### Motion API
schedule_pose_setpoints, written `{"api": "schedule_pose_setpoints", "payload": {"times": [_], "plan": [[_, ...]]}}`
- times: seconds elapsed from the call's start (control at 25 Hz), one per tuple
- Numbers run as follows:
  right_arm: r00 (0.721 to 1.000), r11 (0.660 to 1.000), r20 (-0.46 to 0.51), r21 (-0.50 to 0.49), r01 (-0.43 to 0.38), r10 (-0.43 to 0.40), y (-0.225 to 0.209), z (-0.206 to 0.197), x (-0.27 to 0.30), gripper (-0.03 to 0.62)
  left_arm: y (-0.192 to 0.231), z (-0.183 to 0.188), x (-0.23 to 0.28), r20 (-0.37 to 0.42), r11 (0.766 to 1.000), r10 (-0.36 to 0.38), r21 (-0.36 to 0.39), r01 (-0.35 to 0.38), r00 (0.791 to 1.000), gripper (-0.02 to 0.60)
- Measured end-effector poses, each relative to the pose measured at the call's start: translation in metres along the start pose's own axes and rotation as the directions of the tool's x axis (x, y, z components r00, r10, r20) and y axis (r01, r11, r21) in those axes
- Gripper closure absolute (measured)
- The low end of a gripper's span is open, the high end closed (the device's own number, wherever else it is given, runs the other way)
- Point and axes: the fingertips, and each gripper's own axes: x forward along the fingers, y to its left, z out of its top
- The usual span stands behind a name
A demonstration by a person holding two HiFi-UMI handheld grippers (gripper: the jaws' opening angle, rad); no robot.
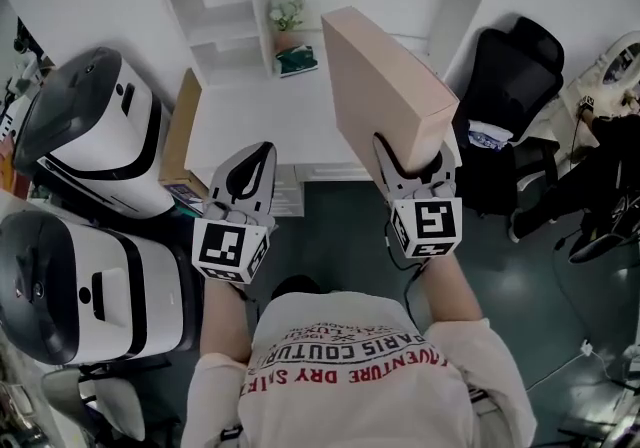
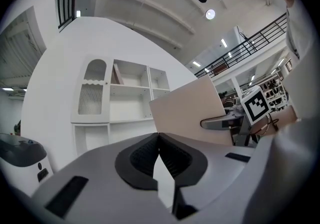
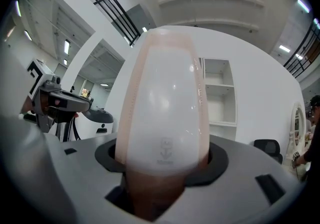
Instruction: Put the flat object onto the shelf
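Box first: the flat tan box (image 1: 385,86) is off every surface, clamped by its near end in the right gripper (image 1: 420,168), whose jaws stand part-way apart with their pads pressed on the two broad faces. It rises on edge and leans away toward 12 o'clock, most of its length reaching past the jaws unsupported. The left gripper (image 1: 262,151) hangs at 9 o'clock of the right one, its jaws closed together on nothing and well clear of the box.

Ahead at 12 o'clock stands the white shelf unit (image 1: 222,36), not yet reached, with a small potted plant (image 1: 287,21) in one compartment. A black office chair (image 1: 515,76) sits at 2 o'clock and two white machines (image 1: 95,126) at 9 o'clock.

The main risk, as I judge it, is leverage: gripped at one end only, the long box could pivot or slide between the pads as it is tipped flat. The far corner could also catch a shelf divider or knock the plant, because the person cannot easily see the leading edge behind the box's own face.
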Motion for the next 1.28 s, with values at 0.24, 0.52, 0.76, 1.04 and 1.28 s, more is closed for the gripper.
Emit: {"api": "schedule_pose_setpoints", "payload": {"times": [0.24, 0.52, 0.76, 1.04, 1.28], "plan": [[1.000, 0.999, 0.002, -0.048, -0.009, 0.009, -0.024, 0.005, 0.047, 0.295, 0.018, -0.001, 0.035, 0.001, 1.000, 0.023, 0.014, -0.023, 1.000, 0.568], [0.999, 0.981, 0.008, -0.189, -0.042, 0.044, -0.035, 0.033, 0.128, 0.292, 0.066, 0.007, 0.085, 0.045, 0.999, 0.032, 0.032, -0.033, 0.998, 0.568], [1.000, 0.920, 0.009, -0.392, -0.018, 0.024, -0.048, 0.066, 0.195, 0.289, 0.102, 0.014, 0.115, 0.057, 0.998, 0.021, 0.065, -0.025, 0.998, 0.568], [0.999, 0.767, -0.051, -0.641, -0.029, -0.004, -0.059, 0.107, 0.259, 0.287, 0.131, 0.027, 0.139, 0.085, 0.997, 0.017, 0.079, -0.024, 0.996, 0.568], [0.995, 0.520, -0.084, -0.853, -0.047, -0.048, -0.055, 0.135, 0.303, 0.283, 0.152, 0.023, 0.148, 0.087, 0.997, 0.027, 0.075, -0.034, 0.996, 0.568]]}}
